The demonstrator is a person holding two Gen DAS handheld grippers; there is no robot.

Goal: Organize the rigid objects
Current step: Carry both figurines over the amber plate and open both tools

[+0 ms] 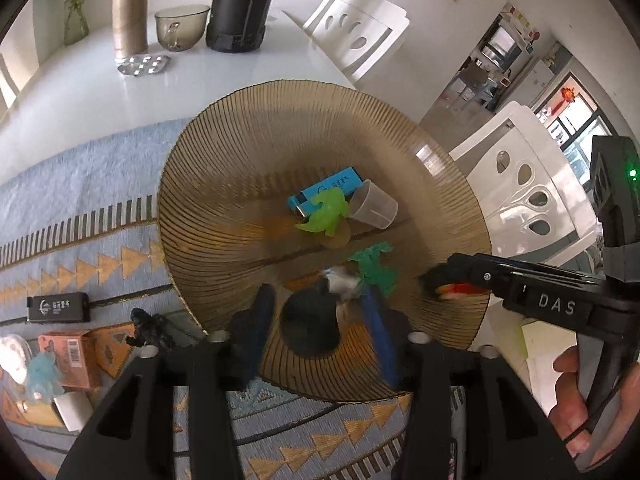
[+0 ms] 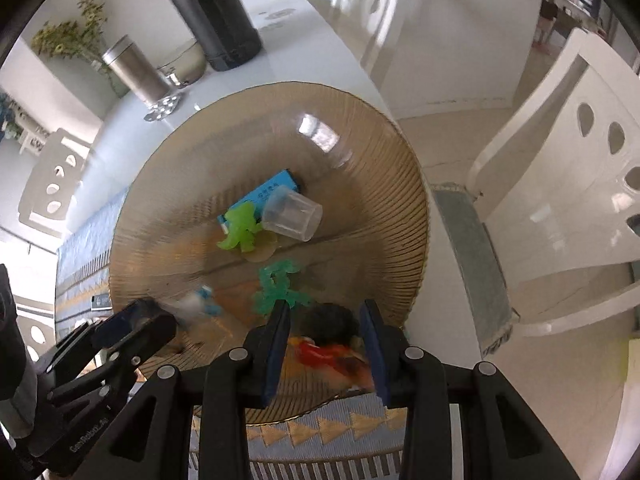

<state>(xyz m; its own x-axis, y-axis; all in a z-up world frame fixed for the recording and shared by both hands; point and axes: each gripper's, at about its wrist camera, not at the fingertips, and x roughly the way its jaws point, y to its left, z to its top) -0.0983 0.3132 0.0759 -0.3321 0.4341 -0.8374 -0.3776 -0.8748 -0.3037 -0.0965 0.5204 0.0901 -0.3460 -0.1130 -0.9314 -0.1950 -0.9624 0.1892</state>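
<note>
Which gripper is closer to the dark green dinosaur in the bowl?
Hard to call, probably the right gripper: one of its fingers sits right beside the dark green dinosaur. The left gripper is also close, with the dinosaur just beyond its right finger.

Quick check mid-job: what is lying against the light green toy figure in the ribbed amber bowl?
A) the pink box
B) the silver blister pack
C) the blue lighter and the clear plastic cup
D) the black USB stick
C: in the ribbed amber bowl, the light green toy figure overlaps the blue lighter, with the clear plastic cup beside it.
</note>
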